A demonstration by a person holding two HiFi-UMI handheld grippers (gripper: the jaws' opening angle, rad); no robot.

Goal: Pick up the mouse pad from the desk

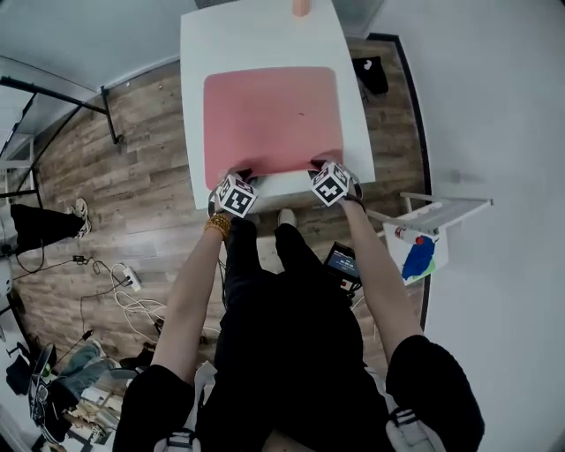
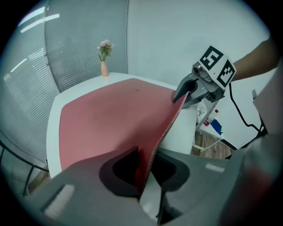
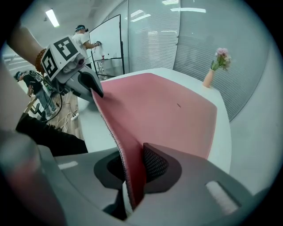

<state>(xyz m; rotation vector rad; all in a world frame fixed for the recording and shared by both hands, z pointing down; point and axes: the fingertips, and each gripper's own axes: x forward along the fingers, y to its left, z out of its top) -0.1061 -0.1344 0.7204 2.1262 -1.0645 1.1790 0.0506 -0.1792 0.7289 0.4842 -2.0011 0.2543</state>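
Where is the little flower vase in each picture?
Head view: the vase is at the top edge, on the far end of the desk, partly cut off.
Left gripper view: the vase is upper left, at the desk's far edge.
Right gripper view: the vase is upper right.
Shared landmark: the pink mouse pad, nearer than the vase in all three.

Bright, even light; fisheye edges, blurred foreground.

Head view steeply down; gripper views low, close, across the desk (image 1: 265, 35) (shared).
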